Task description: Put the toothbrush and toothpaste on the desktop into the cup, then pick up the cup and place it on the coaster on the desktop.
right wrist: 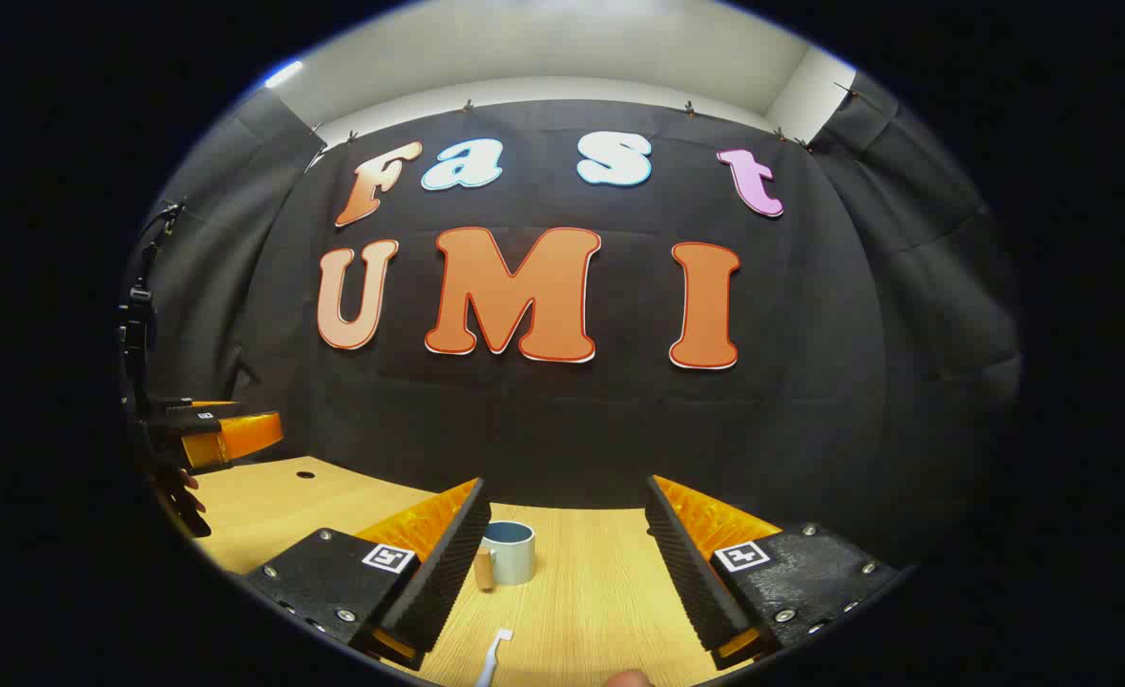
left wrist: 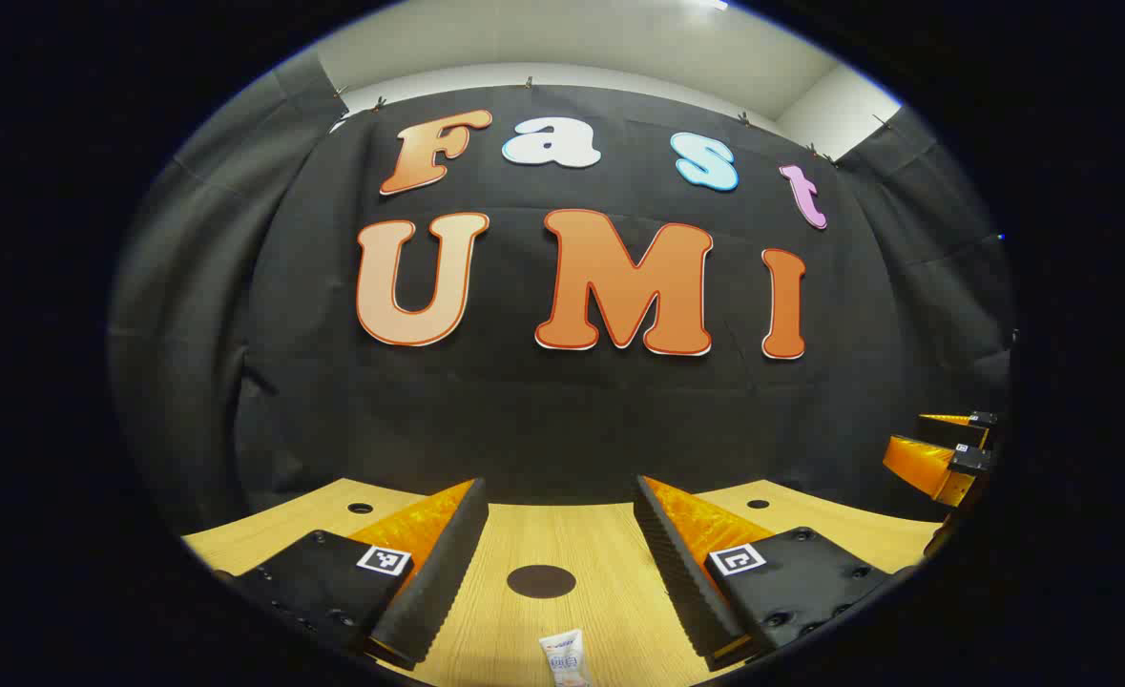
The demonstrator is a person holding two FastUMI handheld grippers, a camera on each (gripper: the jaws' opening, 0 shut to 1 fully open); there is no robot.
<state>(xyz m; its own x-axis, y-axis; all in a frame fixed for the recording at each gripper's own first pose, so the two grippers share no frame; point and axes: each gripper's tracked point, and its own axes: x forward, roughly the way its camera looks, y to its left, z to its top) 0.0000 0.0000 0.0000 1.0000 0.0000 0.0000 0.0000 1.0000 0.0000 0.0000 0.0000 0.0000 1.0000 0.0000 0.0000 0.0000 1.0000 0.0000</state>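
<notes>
You are holding the left gripper point(left wrist: 554, 563) spread wide above the desktop point(left wrist: 610, 534), with the toothpaste point(left wrist: 563, 658) lying between its fingers, near the round dark coaster point(left wrist: 541, 581). Your right gripper point(right wrist: 562, 563) is likewise gaping, the cup point(right wrist: 510, 551) standing just beside its left finger and the toothbrush point(right wrist: 492, 656) lying nearer you.

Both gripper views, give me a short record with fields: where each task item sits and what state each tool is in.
toothpaste: lying on the desktop, low in the left gripper view, between the fingers' line
coaster: dark disc flat on the desktop, beyond the toothpaste
cup: upright on the desktop, handle to its left in the right gripper view, nothing seen inside
toothbrush: on the desktop, nearer than the cup
left tool: open, holding nothing
right tool: open, holding nothing
task progress: no item in the cup yet
</notes>
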